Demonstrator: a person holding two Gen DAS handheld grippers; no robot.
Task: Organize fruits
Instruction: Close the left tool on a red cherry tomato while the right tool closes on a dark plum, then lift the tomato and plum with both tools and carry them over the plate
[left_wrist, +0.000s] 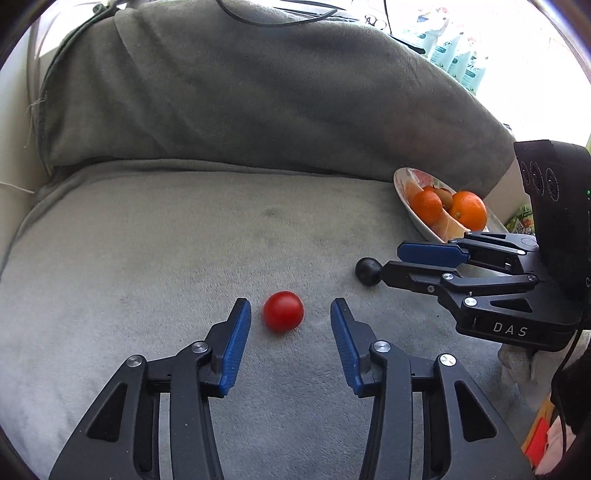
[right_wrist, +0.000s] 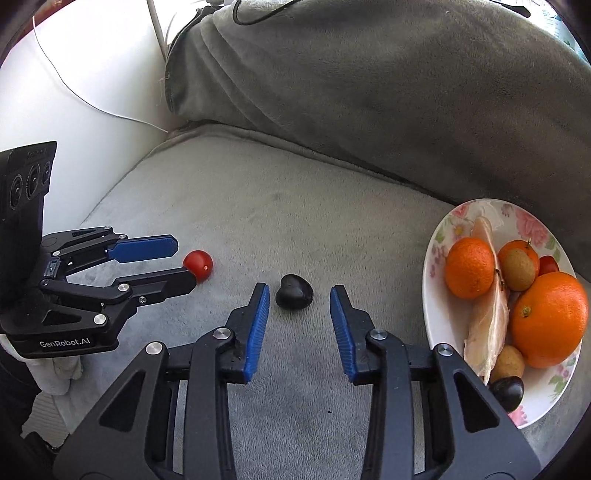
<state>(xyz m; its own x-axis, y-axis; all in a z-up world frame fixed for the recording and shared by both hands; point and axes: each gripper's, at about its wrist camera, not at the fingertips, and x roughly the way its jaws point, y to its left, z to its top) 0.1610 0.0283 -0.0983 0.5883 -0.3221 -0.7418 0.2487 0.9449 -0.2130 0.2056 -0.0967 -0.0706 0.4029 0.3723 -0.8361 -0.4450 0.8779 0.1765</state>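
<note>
The left tongs stand wide apart and grip nothing, their blue pads low over the grey cushion, and a small red tomato lies on the cushion between the two tips, nearer the left pad and touching neither. The right tongs are likewise spread and empty, with a dark, almost black fruit resting on the cushion just ahead of the gap between their pads, clear of both. Each camera catches the other tool from the side: the left view shows the right tongs reaching in from the right edge with the dark fruit touching the tip of their lower finger, while the right view shows the left tongs coming in from the left with the tomato at their tips. Only the right view looks down into the flowered plate, which sits on the cushion to the right of the right tongs and holds three oranges, two small brown fruits, a second dark fruit at its near rim, a sliver of red behind, and a pale peel-like piece across the middle. The left view sees that plate edge-on, farther off, with only two oranges clearly showing. Behind everything rises the grey-covered backrest.
</note>
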